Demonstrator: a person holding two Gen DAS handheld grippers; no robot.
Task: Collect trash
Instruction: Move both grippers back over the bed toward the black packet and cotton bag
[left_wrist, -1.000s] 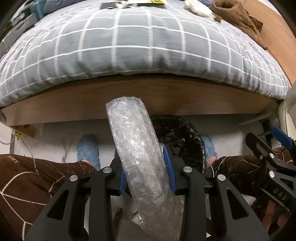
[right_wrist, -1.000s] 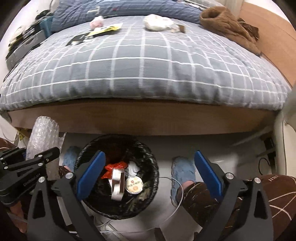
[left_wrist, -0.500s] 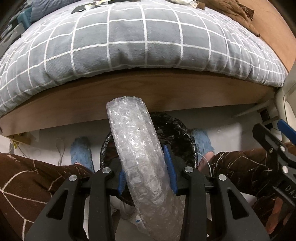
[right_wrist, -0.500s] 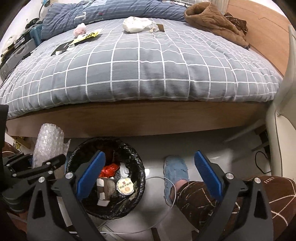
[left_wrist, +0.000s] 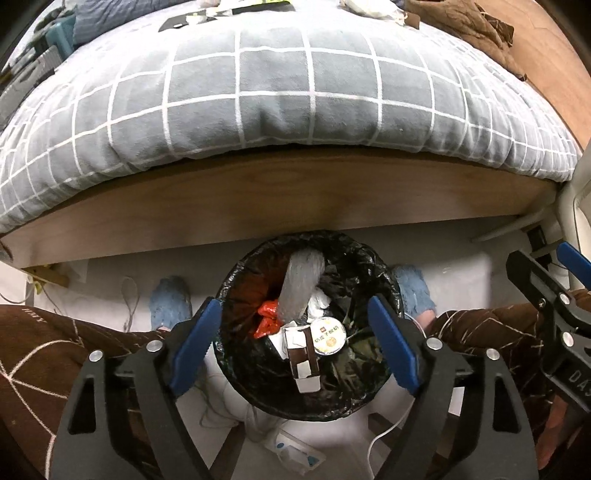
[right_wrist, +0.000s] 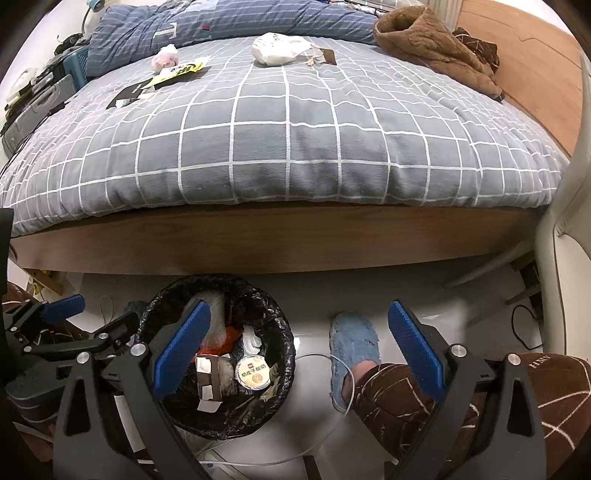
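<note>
By the bed (left_wrist: 295, 110), our left gripper (left_wrist: 291, 339) is opening over the bin (left_wrist: 376, 384), nothing in it. The bubble wrap (left_wrist: 301, 284) is inside. Our right gripper (right_wrist: 295, 350) is wide open, empty.

Black fingers (left_wrist: 195, 343), blue pads (left_wrist: 393, 347)

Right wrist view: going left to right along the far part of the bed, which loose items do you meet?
Black wrapper → pink wad → yellow packet → white bag → brown tag → brown fleece garment.
</note>
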